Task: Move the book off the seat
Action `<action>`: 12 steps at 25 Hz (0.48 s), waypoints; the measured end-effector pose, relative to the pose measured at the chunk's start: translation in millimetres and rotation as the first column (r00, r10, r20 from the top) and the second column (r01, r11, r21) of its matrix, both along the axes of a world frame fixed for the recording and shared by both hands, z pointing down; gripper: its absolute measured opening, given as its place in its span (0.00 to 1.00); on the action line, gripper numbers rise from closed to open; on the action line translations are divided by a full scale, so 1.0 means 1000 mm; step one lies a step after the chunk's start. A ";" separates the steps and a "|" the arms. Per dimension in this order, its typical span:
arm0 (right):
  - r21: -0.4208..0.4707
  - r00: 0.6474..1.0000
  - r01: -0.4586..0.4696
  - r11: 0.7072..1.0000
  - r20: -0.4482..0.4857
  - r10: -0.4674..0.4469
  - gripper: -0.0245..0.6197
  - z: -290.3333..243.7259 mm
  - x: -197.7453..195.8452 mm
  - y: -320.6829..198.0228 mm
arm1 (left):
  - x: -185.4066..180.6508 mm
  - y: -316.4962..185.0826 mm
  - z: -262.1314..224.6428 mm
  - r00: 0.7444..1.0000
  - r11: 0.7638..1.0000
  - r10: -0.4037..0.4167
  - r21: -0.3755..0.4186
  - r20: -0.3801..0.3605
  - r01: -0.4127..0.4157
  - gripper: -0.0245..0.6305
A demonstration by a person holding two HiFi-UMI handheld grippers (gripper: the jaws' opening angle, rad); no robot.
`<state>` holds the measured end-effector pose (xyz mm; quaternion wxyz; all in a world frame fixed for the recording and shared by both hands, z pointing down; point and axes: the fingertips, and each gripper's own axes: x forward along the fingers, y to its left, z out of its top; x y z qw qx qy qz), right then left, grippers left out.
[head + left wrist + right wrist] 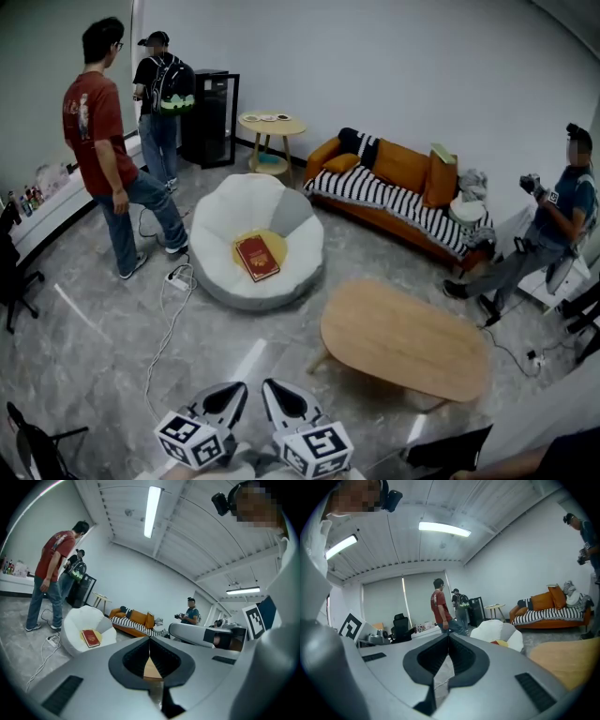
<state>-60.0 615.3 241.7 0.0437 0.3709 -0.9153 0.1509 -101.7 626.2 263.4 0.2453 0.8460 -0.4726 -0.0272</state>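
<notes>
At the far left a black office chair (13, 272) is cut off by the edge of the head view. A person in a red T-shirt (97, 122) stands near it, the pale print on the shirt too small to read, and beyond stands a person with a backpack (161, 86). A white power strip (177, 277) lies on the floor just beside the round white seat (217, 208). The book (257, 257) rests flat in the middle of that seat, on a yellow cushion (274, 240). It is a red hardback with a gold emblem on the cover, and no lettering is legible. Low in the foreground, well apart from it, the left gripper (225, 398) and the right gripper (284, 401) both have their jaws pressed together on nothing, and their cubes carry black-and-white square markers. Further right stand an orange sofa (401, 167) with a striped throw and a bare oval wooden coffee table (403, 342). A seated person (553, 217) is at the right edge.
</notes>
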 end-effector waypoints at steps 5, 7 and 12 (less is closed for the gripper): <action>-0.013 1.000 0.009 1.000 -0.008 -0.009 0.06 0.008 0.012 -0.003 | 0.014 -0.003 0.004 1.000 1.000 0.000 0.010 0.007 0.000 0.05; -0.012 1.000 0.013 1.000 -0.009 -0.013 0.06 0.010 0.016 -0.005 | 0.019 -0.005 0.005 1.000 1.000 -0.007 0.015 0.008 0.006 0.05; -0.018 1.000 0.014 1.000 -0.013 -0.014 0.06 0.016 0.022 -0.011 | 0.020 -0.016 0.012 1.000 1.000 -0.027 0.014 0.012 0.026 0.05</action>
